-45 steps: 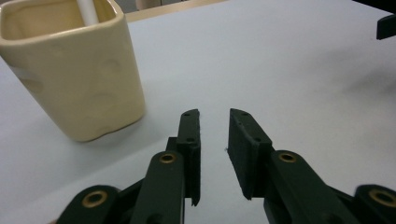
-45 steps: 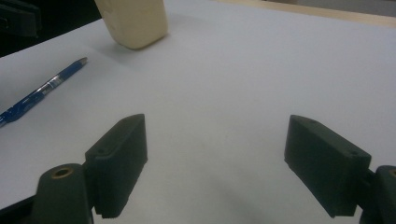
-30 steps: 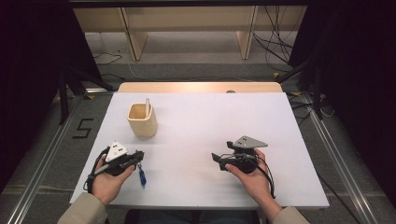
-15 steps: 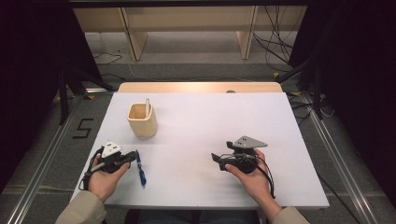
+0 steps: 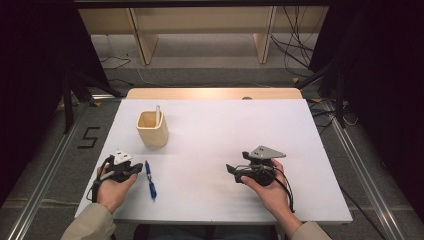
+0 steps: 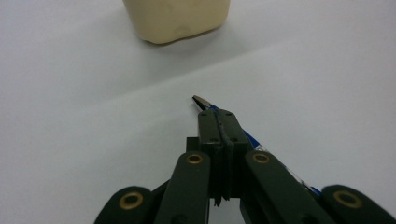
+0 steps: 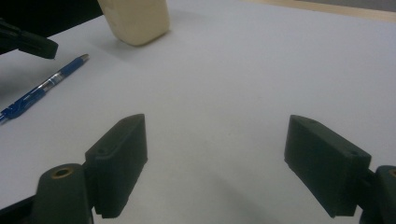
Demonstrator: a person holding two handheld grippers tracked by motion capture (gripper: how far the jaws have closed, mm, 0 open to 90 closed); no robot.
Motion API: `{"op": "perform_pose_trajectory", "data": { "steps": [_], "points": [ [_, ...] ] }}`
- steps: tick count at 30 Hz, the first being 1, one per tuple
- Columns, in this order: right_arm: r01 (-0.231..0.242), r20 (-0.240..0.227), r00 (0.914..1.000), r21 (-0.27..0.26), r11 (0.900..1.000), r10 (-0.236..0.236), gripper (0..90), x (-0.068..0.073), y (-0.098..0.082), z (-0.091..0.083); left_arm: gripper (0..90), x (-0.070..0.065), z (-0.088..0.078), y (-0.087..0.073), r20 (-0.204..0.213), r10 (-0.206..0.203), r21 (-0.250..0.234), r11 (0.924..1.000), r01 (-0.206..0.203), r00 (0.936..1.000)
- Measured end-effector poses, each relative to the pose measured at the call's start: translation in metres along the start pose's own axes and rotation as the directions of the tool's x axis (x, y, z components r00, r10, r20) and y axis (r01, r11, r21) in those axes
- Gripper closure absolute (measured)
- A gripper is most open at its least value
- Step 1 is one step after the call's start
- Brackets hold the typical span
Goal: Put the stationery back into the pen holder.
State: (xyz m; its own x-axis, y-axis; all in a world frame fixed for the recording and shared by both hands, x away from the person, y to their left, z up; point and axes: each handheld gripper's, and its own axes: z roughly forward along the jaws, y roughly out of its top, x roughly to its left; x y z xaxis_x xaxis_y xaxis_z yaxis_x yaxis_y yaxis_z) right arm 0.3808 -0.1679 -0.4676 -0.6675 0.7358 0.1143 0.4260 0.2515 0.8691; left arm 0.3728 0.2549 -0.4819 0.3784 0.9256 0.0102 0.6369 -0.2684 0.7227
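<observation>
The left gripper (image 5: 134,169) sits low over the white table (image 5: 215,135), jaws pressed fully together with nothing between them; they have just been closing. The blue pen (image 5: 150,185) lies flat on the table just beside its jaw tips, on the side toward the right gripper. The beige cup (image 5: 152,128) stands beyond the left gripper. The right gripper (image 5: 231,170) has its jaws spread wide and empty.

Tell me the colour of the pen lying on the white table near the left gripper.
Blue pen, with a clear middle section and silvery tip; clearest in the right gripper view.
</observation>
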Motion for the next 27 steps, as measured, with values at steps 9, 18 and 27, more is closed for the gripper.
{"op": "perform_pose_trajectory", "data": {
  "steps": [9, 18, 27],
  "points": [
    [0.0, 0.001, 1.0, -0.001, 1.0, 0.0, 22.0, 0.0, 0.0, 0.0, 89.7, 0.001, 0.012, 0.001, 0.006, 0.015, 0.023, 0.9996, -0.015, 0.9999],
    [0.001, 0.002, 1.0, 0.002, 1.0, -0.001, 22.0, 0.0, 0.0, 0.0, 89.7, 0.004, 0.017, 0.001, 0.016, 0.007, 0.035, 0.9994, -0.008, 0.9999],
    [0.003, 0.001, 1.0, 0.002, 1.0, -0.003, 22.1, 0.0, 0.0, 0.0, 89.7, 0.004, 0.019, 0.002, 0.018, 0.009, 0.033, 0.9994, -0.009, 0.9998]
  ]
}}
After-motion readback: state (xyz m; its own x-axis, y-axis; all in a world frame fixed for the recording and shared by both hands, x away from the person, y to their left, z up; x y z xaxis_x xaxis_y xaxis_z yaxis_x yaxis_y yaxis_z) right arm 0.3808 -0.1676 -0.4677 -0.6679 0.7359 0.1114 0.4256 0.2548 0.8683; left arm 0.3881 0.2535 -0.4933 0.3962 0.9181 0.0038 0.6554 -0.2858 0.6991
